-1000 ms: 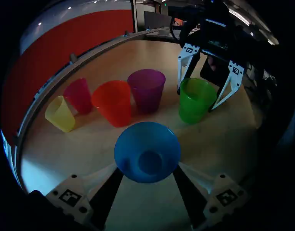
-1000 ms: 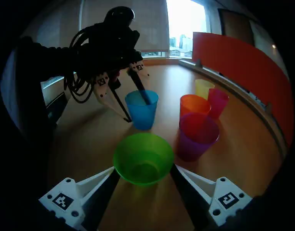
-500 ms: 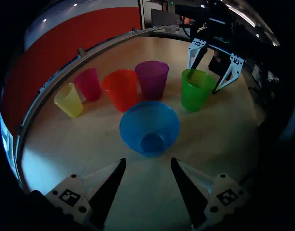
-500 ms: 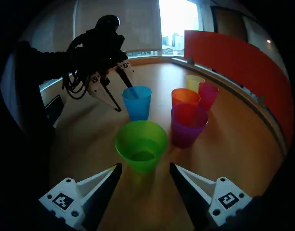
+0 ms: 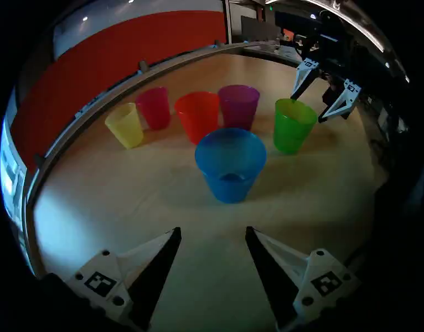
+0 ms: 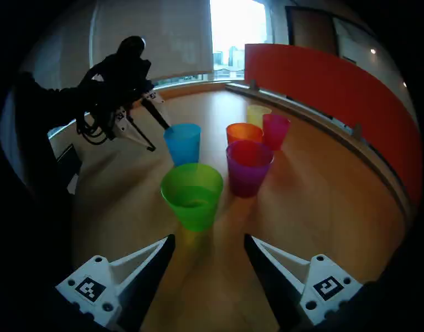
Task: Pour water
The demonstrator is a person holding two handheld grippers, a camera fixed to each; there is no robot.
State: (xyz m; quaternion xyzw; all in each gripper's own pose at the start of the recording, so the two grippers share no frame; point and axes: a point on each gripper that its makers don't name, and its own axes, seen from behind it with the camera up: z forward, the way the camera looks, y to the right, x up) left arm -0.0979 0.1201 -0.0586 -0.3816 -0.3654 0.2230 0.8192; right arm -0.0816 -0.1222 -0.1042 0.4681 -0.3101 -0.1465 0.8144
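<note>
**Light-wood tabletop (image 5: 101, 188) in a dim room, daylight at one end**

Ahead of the left gripper (image 5: 212, 229) the smooth wood spreads out pale. A grey metal rail (image 5: 96, 105) runs along the table's edge on that gripper's left, and a tall red partition panel (image 5: 101, 61) stands just behind the rail. High to the gripper's right a strip ceiling light (image 5: 345, 22) glows. Ahead of the right gripper (image 6: 209, 238), past the table's far end, a bright window (image 6: 234, 27) shows city buildings, with a pale roller blind (image 6: 167, 39) drawn down just left of it. There the wood looks warm orange, and the red panel lines the right side.
</note>
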